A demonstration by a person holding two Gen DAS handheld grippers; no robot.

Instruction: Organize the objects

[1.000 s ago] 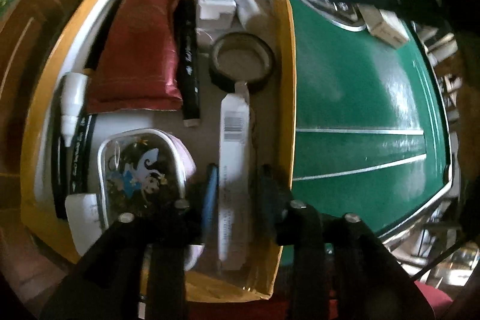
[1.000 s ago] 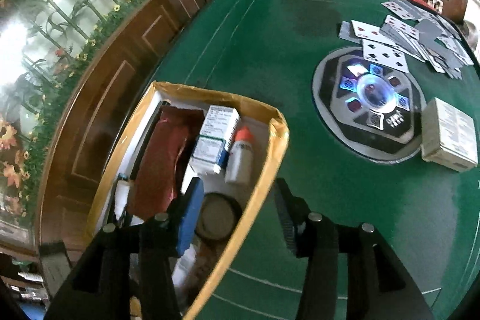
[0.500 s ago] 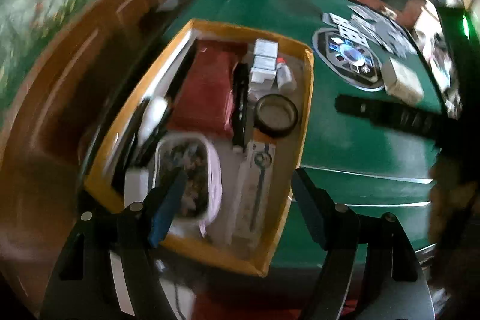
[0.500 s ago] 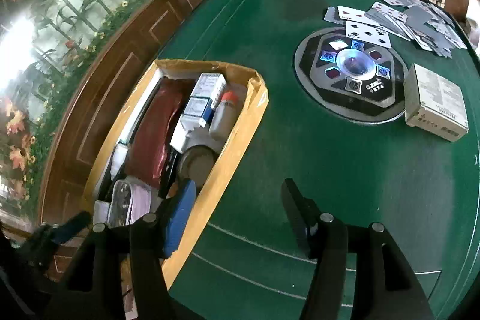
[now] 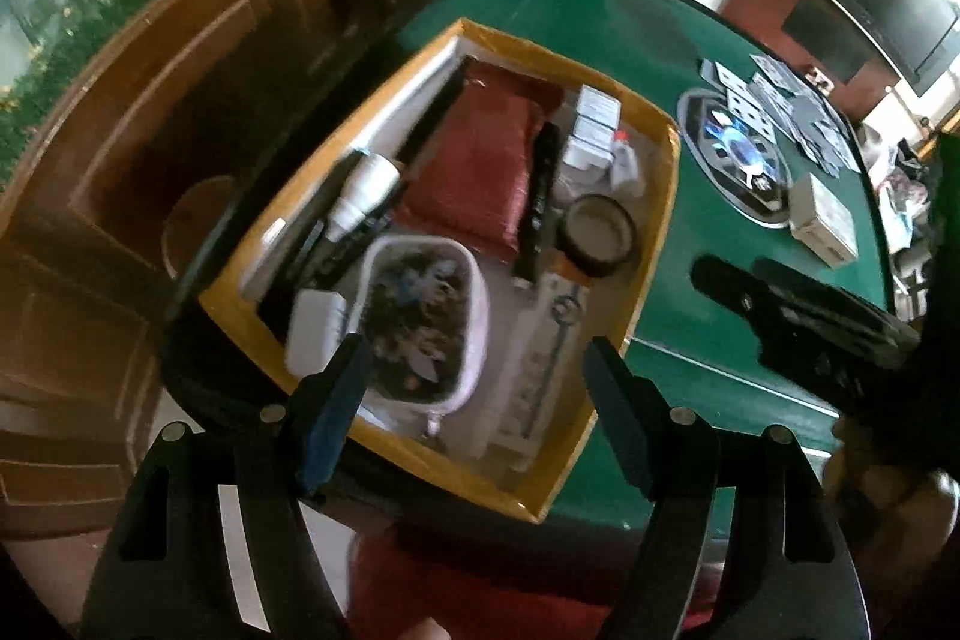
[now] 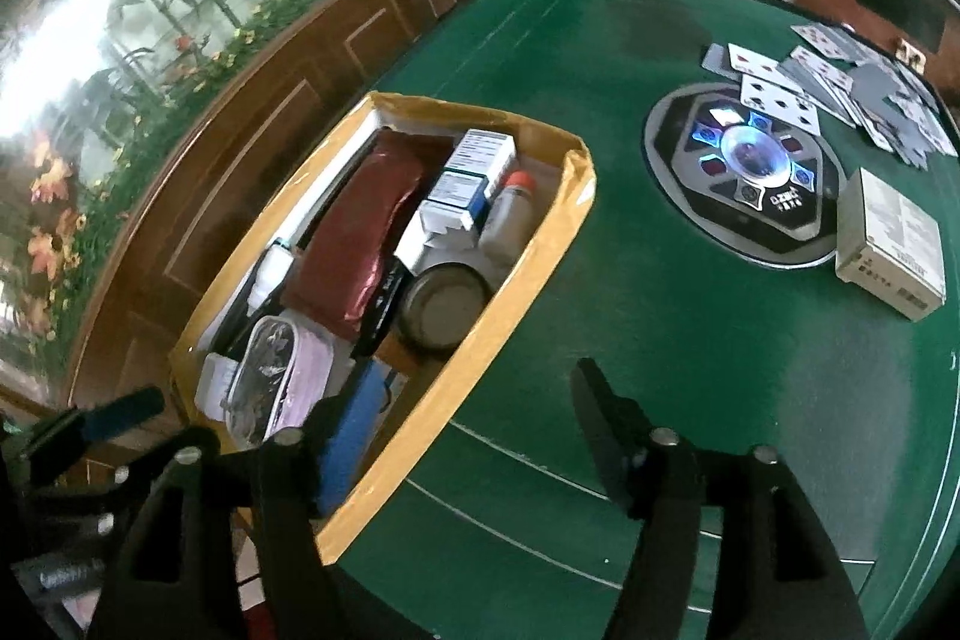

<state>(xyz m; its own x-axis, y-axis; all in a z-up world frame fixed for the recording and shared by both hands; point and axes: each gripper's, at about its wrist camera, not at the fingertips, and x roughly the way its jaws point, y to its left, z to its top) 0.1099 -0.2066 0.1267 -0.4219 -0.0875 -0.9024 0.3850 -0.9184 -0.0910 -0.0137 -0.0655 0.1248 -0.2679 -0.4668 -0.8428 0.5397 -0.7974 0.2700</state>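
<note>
Left gripper [image 5: 474, 400] wide open, empty; right gripper [image 6: 474, 430] opening, empty. Risk: finger snags box [image 6: 516, 274] wall, dragging it off worktop [image 6: 660, 310] edge.

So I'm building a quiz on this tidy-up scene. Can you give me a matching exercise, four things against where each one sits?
Things:
1. dark red foil pouch
2. grey card box
3. loose playing cards
4. black roll of tape

Places:
A. on the green felt, just right of the round lit centre panel
B. spread on the felt beyond that panel
C. in the yellow-edged cardboard box, near its right wall
D. in that box, lengthwise along the middle

Pairs: 1-D, 2-A, 3-B, 4-C
</note>
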